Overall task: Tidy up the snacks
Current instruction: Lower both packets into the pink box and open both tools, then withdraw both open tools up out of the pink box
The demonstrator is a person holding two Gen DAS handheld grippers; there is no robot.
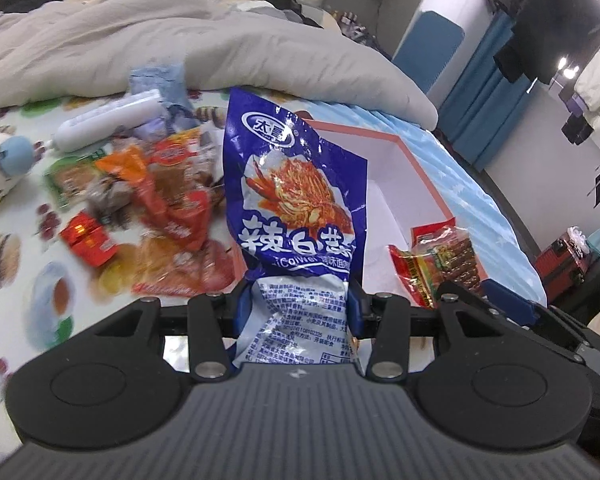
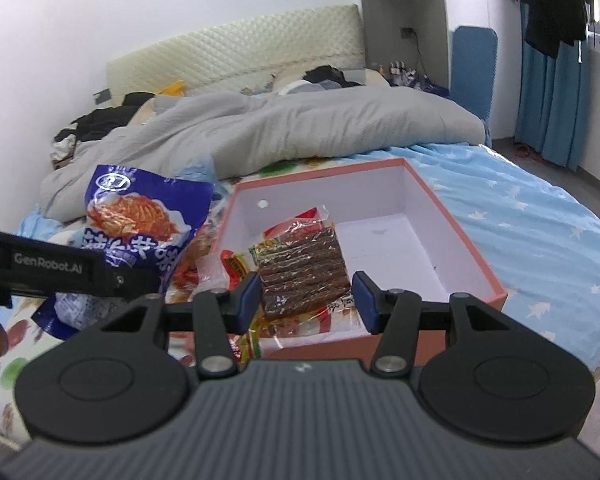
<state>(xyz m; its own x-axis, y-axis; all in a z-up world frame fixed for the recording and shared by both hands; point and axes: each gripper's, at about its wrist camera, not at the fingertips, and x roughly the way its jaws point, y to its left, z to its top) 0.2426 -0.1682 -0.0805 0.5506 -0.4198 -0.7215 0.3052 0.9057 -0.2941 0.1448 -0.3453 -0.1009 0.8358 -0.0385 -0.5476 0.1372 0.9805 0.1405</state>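
The left hand-held gripper (image 1: 298,306) is clamping the lower part of a blue snack bag (image 1: 296,196), its blue pads pressing the crumpled white back panel from both sides. The bag is standing upright over the bed (image 1: 16,280) and is hiding the near-left corner of the pink box (image 1: 424,176) behind it. The right hand-held gripper (image 2: 306,300) is sitting part-open around a clear packet of brown strips (image 2: 304,268); whether its pads are actually gripping the wrapper is hard to tell, since a gap is showing on the right side. That packet is hanging over the box's near wall, its lower edge cut off by the gripper body. A pile of loose snacks (image 1: 160,216) is lying blurred on the patterned sheet, labels unreadable. A grey duvet (image 2: 300,128) is covering the far half of the bed.
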